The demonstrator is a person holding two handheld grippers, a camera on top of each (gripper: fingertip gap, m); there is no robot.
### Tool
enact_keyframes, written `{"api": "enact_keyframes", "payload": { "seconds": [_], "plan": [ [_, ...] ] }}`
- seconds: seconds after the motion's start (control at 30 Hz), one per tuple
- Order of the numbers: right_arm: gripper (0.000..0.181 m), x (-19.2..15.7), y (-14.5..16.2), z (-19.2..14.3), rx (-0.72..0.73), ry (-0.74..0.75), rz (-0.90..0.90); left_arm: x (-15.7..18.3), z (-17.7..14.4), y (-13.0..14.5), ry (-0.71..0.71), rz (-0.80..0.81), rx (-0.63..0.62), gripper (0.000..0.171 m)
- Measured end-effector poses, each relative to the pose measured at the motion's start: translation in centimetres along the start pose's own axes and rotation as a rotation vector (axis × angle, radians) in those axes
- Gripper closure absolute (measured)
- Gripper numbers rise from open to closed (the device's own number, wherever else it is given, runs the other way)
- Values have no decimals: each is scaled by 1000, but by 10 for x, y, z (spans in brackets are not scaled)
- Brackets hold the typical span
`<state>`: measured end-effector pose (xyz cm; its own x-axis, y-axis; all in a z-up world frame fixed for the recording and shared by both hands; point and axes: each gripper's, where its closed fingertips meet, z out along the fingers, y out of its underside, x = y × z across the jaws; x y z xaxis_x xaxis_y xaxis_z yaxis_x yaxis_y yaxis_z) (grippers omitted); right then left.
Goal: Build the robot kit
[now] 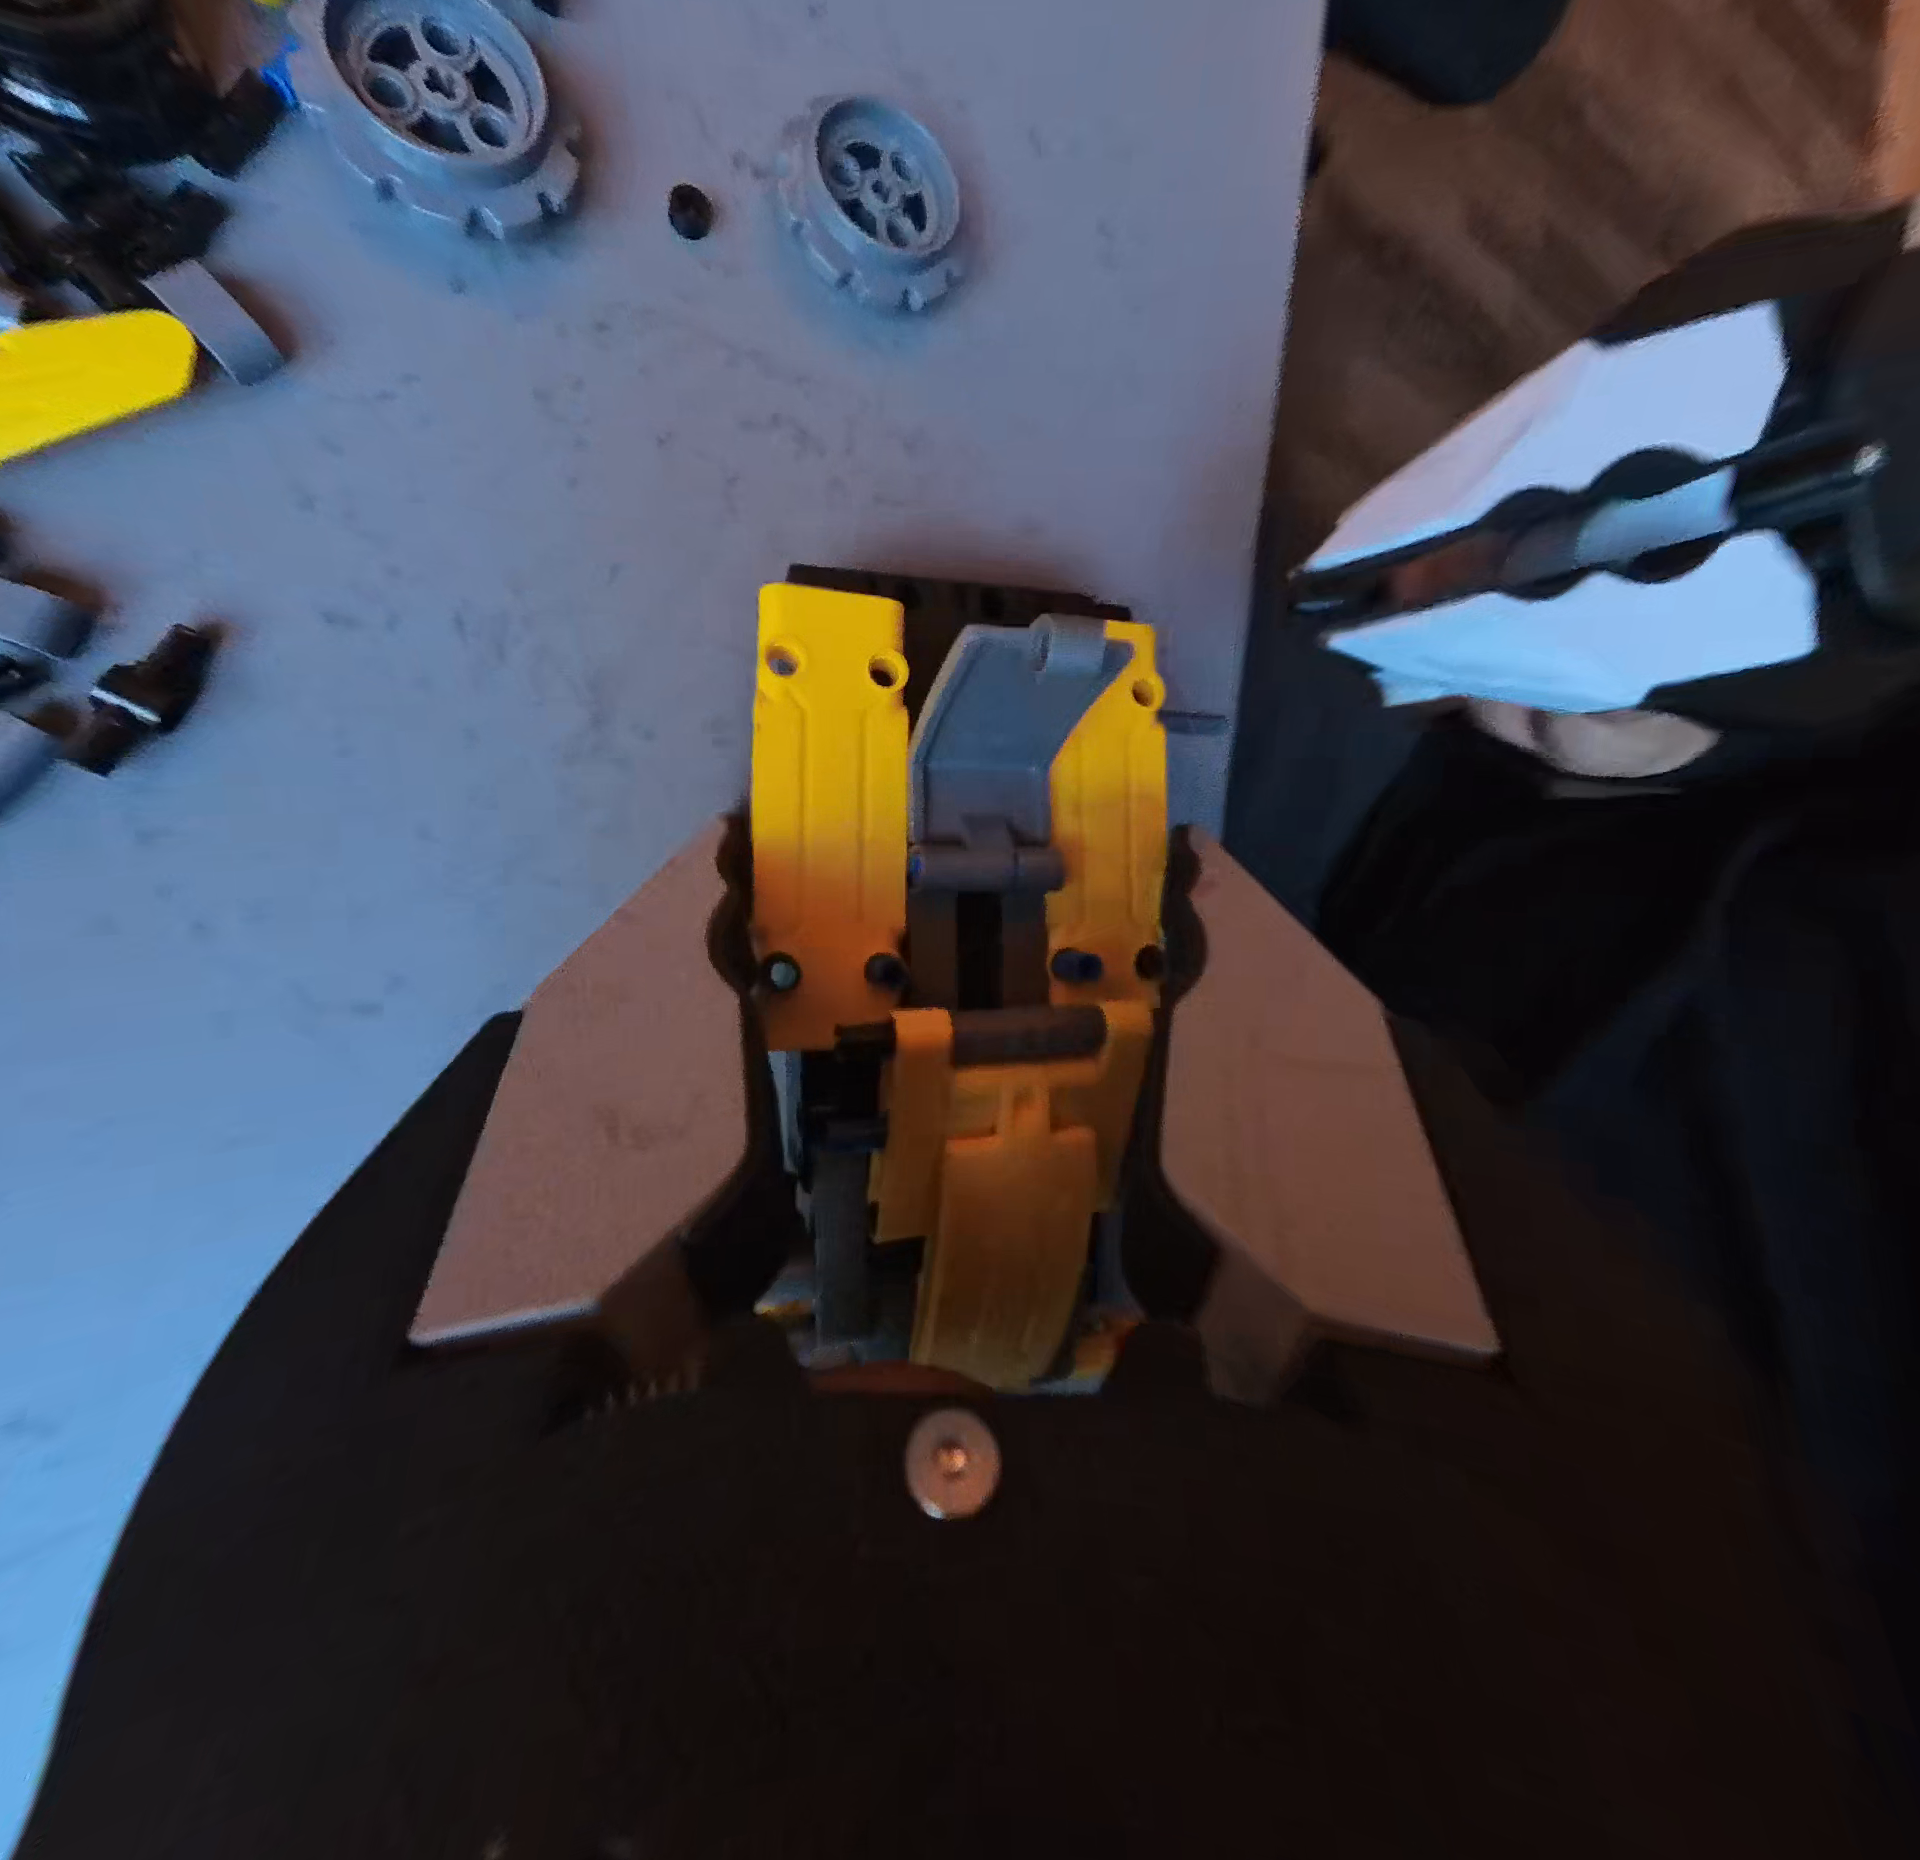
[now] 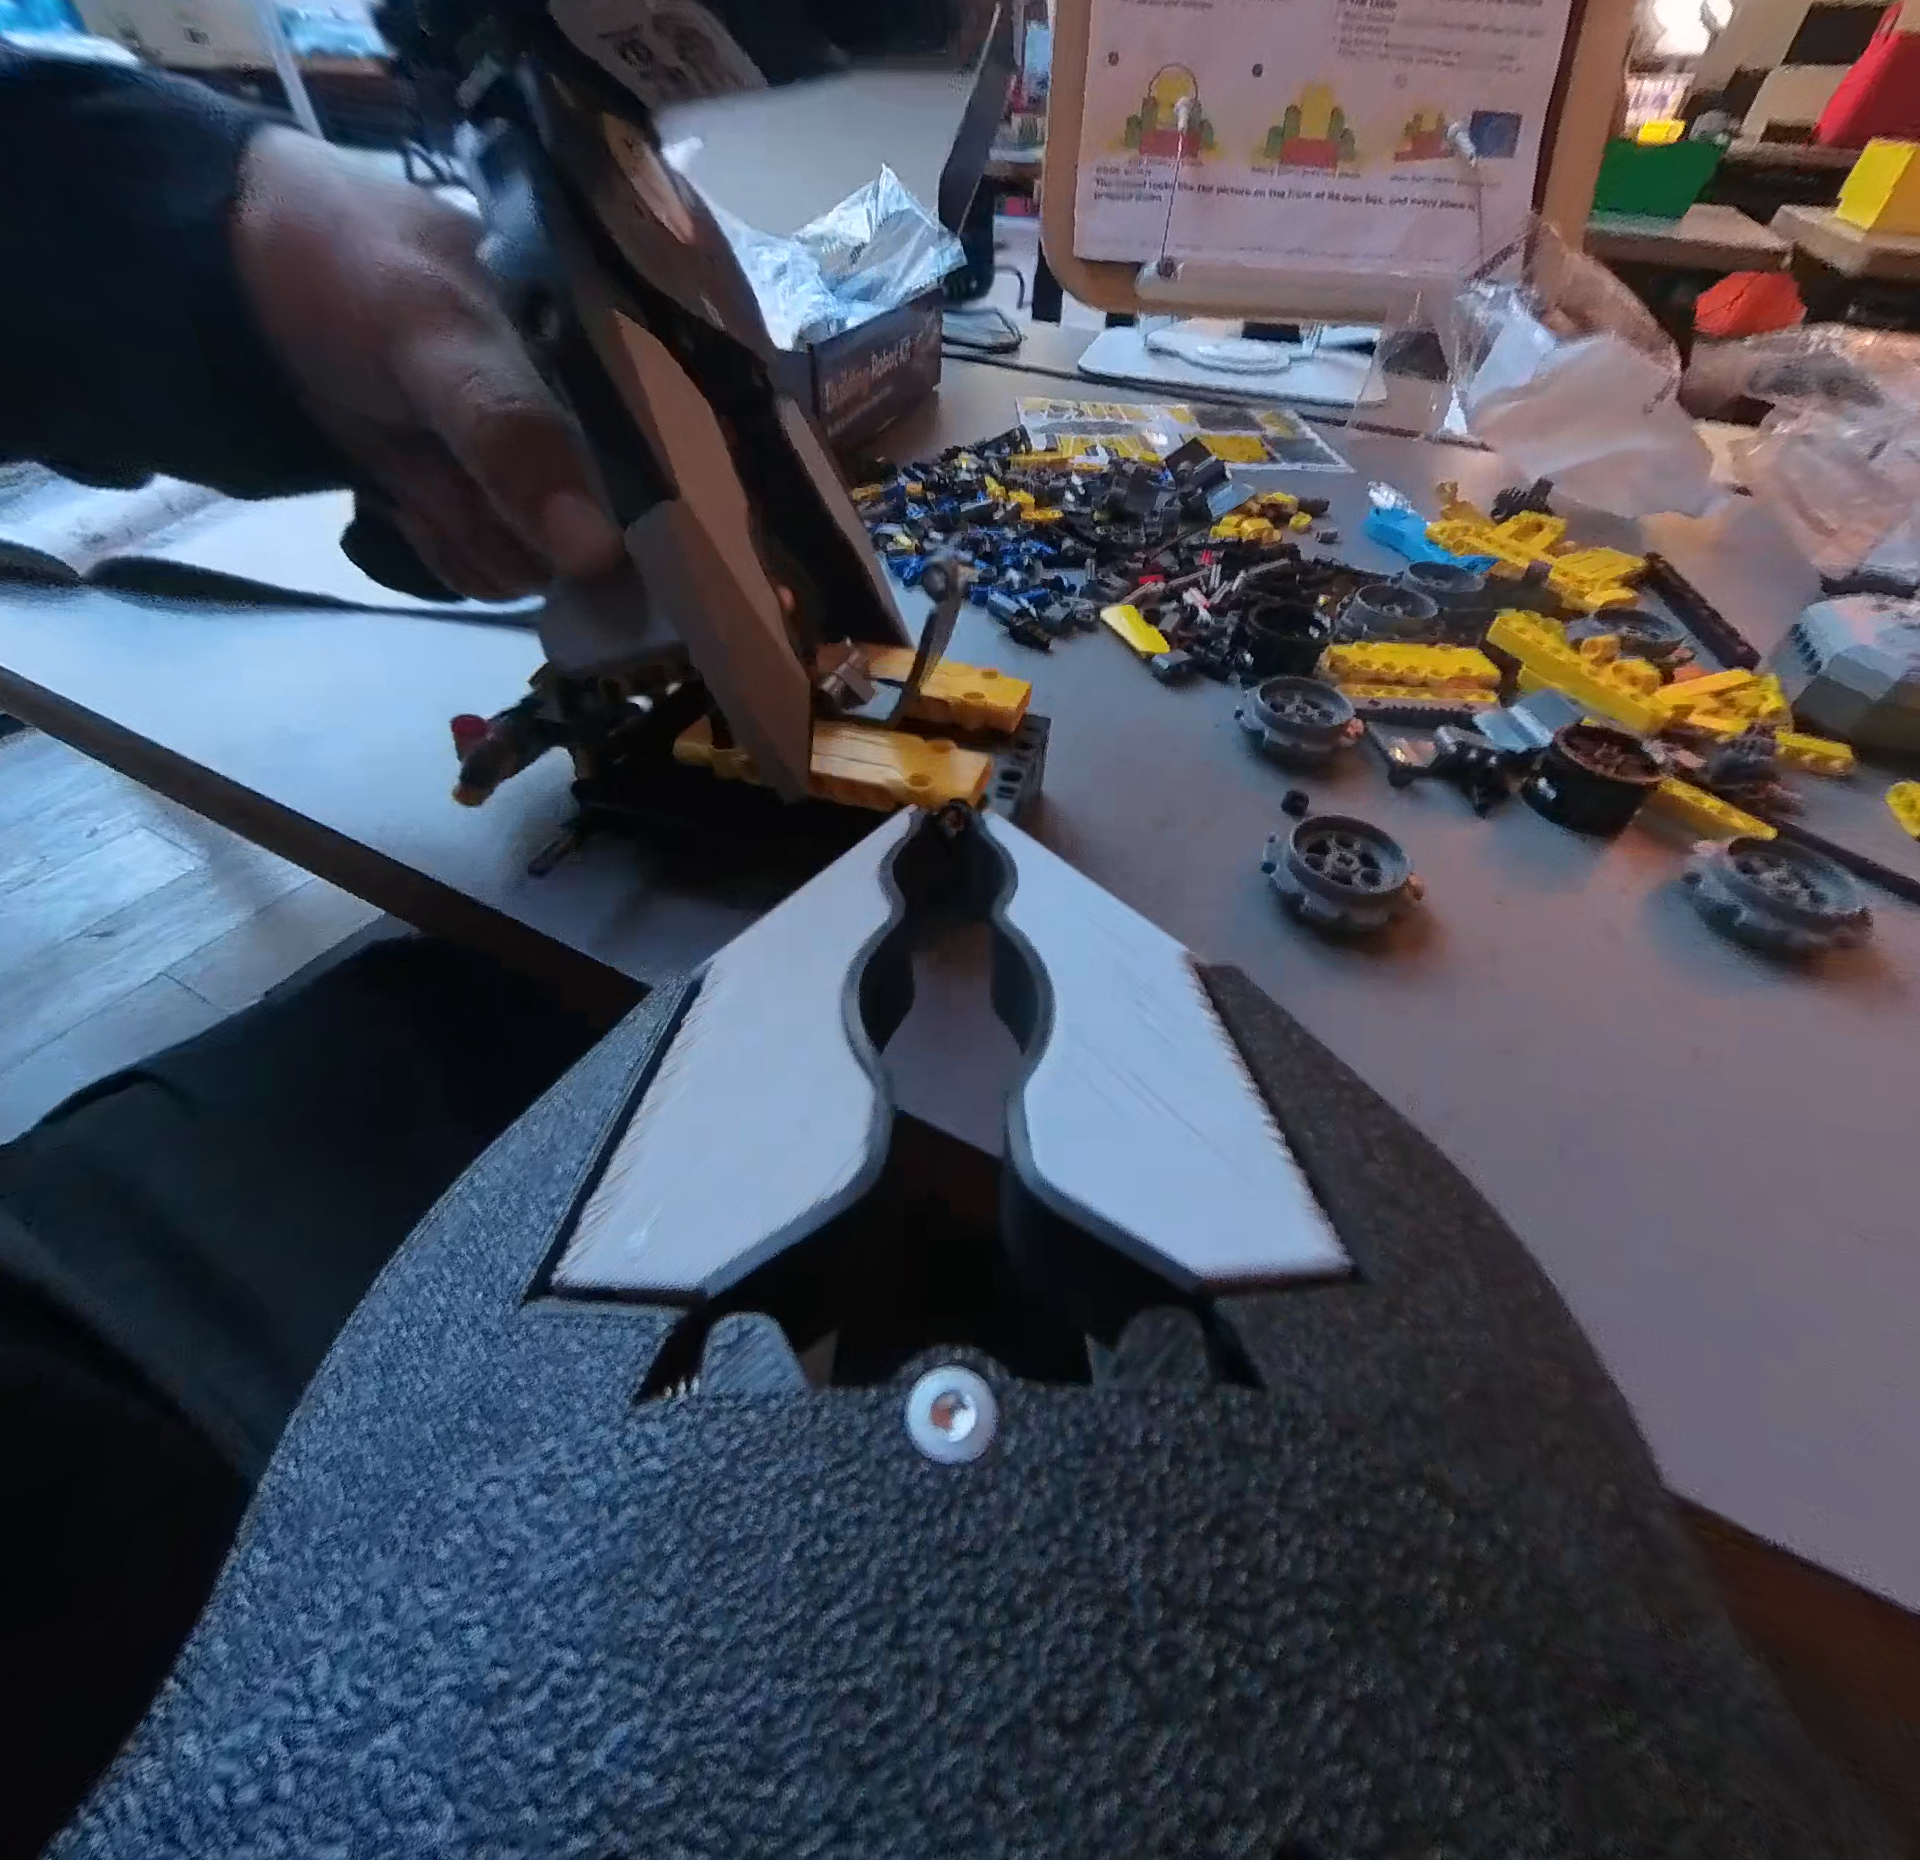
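- Left wrist view: the left gripper [image 1: 951,875] clamps a yellow-and-grey brick model [image 1: 956,875] resting near the table edge [image 1: 1262,563]; grey wheel hubs [image 1: 436,96] lie beyond. Tilting could lever panels loose.
- Right wrist view: the right gripper [image 2: 948,823] pinches a small dark pin [image 2: 948,821], just beside the model; it looks easily dropped.

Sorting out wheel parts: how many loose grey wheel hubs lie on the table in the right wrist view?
3 clearly: one hub beside the yellow beams, one nearest the gripper, one farther right. Others may be hidden in the parts pile.
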<state>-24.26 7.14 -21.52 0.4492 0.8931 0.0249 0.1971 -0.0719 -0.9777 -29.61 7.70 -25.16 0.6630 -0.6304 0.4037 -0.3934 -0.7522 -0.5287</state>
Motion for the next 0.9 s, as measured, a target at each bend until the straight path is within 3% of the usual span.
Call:
{"api": "enact_keyframes", "payload": {
  "seconds": [0.17, 0.3, 0.43, 0.5, 0.9],
  "plan": [
    [175, 6, 13, -6, -31, -8, 46, -1, -2, 0, -72, 26, -33, 97],
    [175, 1, 16, -11, -37, -20, 67, 4, -14, -2, -250, 162, -34, 85],
    [175, -12, 21, -8, -53, -36, 56, -3, -3, 15, -390, 265, -163, 77],
    [175, -17, 25, -6, -69, -36, 49, -9, 4, 22, -394, 258, -211, 74],
    [175, -9, 23, -3, -67, -11, 69, -10, 3, 13, -269, 130, -151, 79]
  ]
}}
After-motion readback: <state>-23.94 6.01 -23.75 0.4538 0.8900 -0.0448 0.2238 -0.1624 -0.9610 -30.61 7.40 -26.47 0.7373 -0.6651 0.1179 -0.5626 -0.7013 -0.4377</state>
